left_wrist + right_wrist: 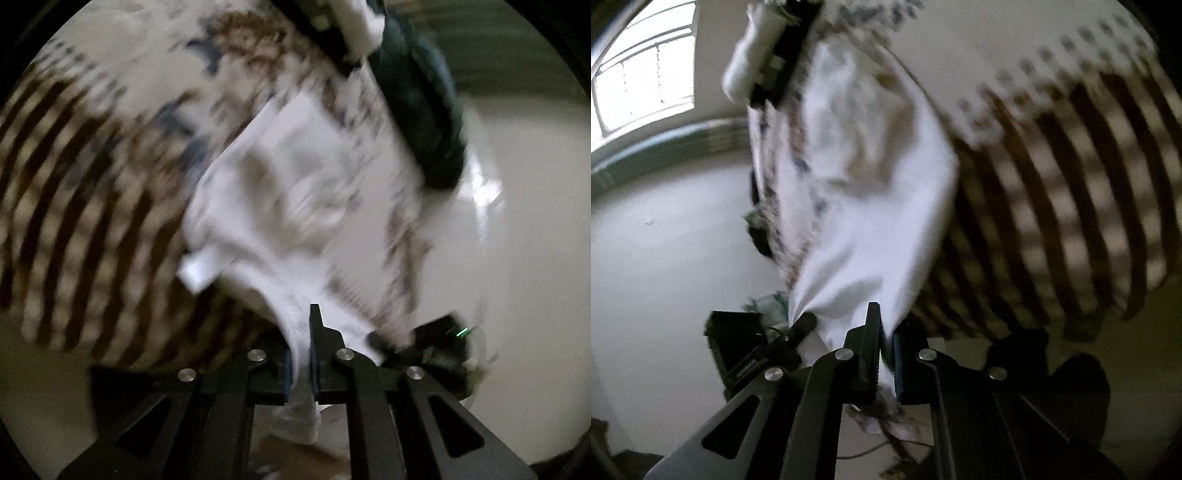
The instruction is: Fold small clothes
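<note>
A small white garment with a faint grey-blue print (295,192) hangs stretched in the air between my two grippers. My left gripper (301,354) is shut on one bunched edge of it. My right gripper (886,350) is shut on another edge of the same garment (864,206). In the left wrist view the right gripper shows at the top (332,33), and in the right wrist view the left gripper shows at the top (783,48), each gripping the cloth. Both views are blurred by motion.
A brown-and-white striped and checked cloth (74,206) lies spread below, also in the right wrist view (1071,177). A dark green sleeve (424,110) is at upper right. A pale floor (665,240) and a bright window (642,74) are beyond.
</note>
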